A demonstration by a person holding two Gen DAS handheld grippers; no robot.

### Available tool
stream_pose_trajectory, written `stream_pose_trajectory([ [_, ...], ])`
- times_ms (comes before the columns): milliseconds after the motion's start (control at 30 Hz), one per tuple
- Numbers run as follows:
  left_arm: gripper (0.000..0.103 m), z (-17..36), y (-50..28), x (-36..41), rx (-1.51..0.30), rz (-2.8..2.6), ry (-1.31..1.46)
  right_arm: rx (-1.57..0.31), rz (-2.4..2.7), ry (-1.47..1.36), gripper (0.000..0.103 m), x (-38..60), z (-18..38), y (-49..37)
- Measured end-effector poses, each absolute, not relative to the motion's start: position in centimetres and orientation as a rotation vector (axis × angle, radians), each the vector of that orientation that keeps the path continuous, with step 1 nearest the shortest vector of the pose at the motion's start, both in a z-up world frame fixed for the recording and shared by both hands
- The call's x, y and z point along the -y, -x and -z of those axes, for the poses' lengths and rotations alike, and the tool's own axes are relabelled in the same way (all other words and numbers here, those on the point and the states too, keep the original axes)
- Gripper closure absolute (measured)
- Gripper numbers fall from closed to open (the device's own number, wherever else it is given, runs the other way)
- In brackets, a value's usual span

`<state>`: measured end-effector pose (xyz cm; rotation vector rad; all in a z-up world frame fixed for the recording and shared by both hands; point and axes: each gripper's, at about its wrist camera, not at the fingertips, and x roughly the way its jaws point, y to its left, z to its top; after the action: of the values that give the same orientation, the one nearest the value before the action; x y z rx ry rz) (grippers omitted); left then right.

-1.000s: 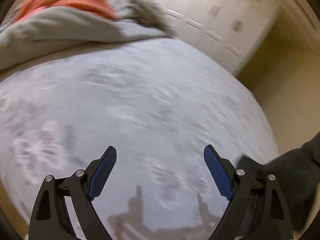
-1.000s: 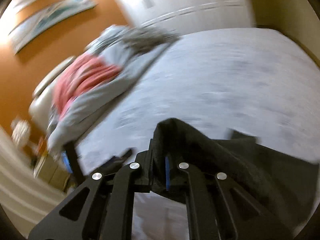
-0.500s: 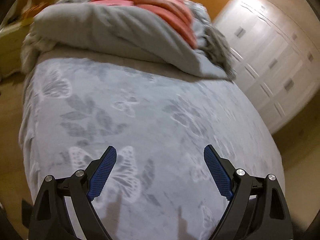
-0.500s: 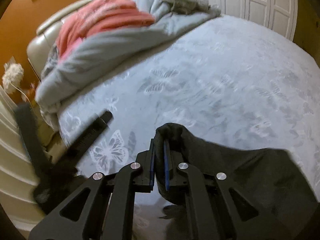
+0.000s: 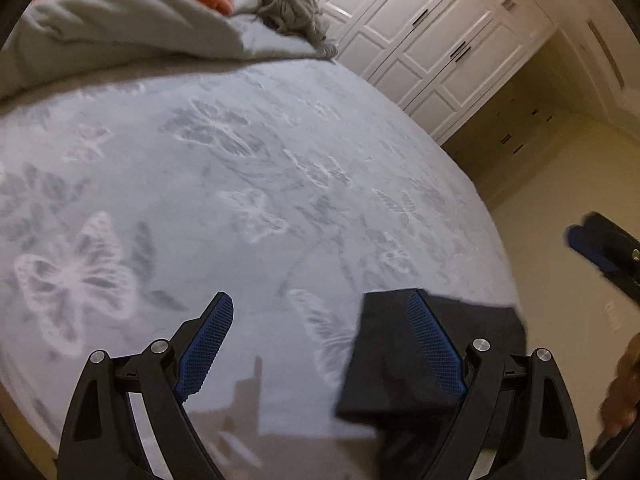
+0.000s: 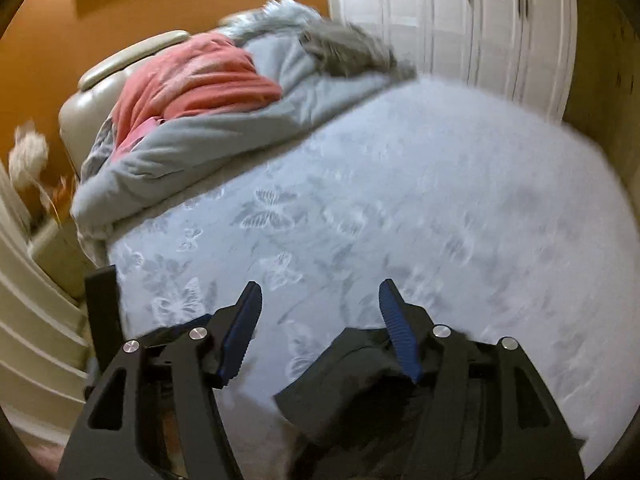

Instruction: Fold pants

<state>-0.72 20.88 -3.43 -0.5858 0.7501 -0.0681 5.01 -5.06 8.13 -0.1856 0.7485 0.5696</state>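
1. We see both tools spread wide and holding nothing: the left gripper hangs over the bed with its jaws apart, and the right gripper is likewise released, its blue pads clear of any cloth.

2. The pants lie as a dark bundle at the near edge of the bed, just by the left gripper's right-hand finger in the left wrist view; in the right wrist view the same dark cloth sits below and behind the right-hand finger. We cannot tell how neatly the layers are stacked, as much of the bundle is hidden by the tools.

3. We judge that the pants sit close to the mattress edge, so any nudge from a finger could push them off toward the floor.

4. A grasp taken blind could catch only the top layer, and lifting it would open the bundle rather than fold it.

5. The patterned bed cover is soft; a deep pinch might gather it together with the pants.

6. The heaped grey duvet and pink blanket at the head of the bed lie well apart from the pants, so we see little risk of snagging there.
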Motion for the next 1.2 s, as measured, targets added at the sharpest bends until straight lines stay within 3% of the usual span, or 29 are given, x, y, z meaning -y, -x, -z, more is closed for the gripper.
stream_pose_trajectory([
  [133, 0.016, 5.1, 1.8, -22.6, -0.769, -0.03, 0.594, -0.931, -0.504, 0.149, 0.037, 8.4, -1.5, -1.3],
  [333, 0.016, 4.8, 1.8, -22.4, -0.736, 0.026, 0.617, -1.116, -0.485, -0.004, 0.056, 10.6, 6.9, 1.2],
  [367, 0.016, 4.7, 1.8, -22.1, -0.734, 0.028, 0.597, -1.132, -0.496, -0.01, 0.086, 10.2, 7.4, 0.7],
  [400, 0.016, 4.6, 1.9, -22.0, -0.73, 0.031, 0.586, -1.143, -0.498, -0.003, 0.098, 9.7, 7.4, 0.3],
  [667, 0.016, 4.3, 2.4, -23.0, -0.686, -0.013, 0.591, -0.914, -0.632, -0.004, 0.098, 2.4, -5.1, -3.2],
  [733, 0.016, 4.3, 2.3, -22.9, -0.693, 0.0, 0.591, -0.906, -0.601, -0.014, 0.094, 0.4, -4.5, -6.2],
  [767, 0.016, 4.4, 2.3, -22.9, -0.698, 0.002, 0.585, -0.976, -0.617, 0.003, 0.083, -0.9, -2.2, -8.1],
  [800, 0.016, 4.5, 2.3, -22.8, -0.704, 0.0, 0.576, -1.063, -0.628, 0.036, 0.064, -1.7, -0.3, -9.0],
  [867, 0.016, 4.7, 2.1, -22.9, -0.72, -0.009, 0.567, -1.144, -0.55, 0.097, 0.064, -1.4, 1.9, -9.4],
  [1033, 0.016, 5.4, 2.0, -24.1, -0.727, -0.059, 0.619, -0.966, -0.533, -0.016, 0.06, 4.1, -2.0, -6.6],
  [1067, 0.016, 5.5, 1.9, -24.3, -0.731, -0.069, 0.636, -0.955, -0.53, -0.028, 0.055, 4.7, -2.8, -6.5],
  [1200, 0.016, 5.9, 1.2, -24.3, -0.765, -0.074, 0.642, -0.961, -0.542, 0.057, 0.055, 1.5, -2.4, -8.2],
])
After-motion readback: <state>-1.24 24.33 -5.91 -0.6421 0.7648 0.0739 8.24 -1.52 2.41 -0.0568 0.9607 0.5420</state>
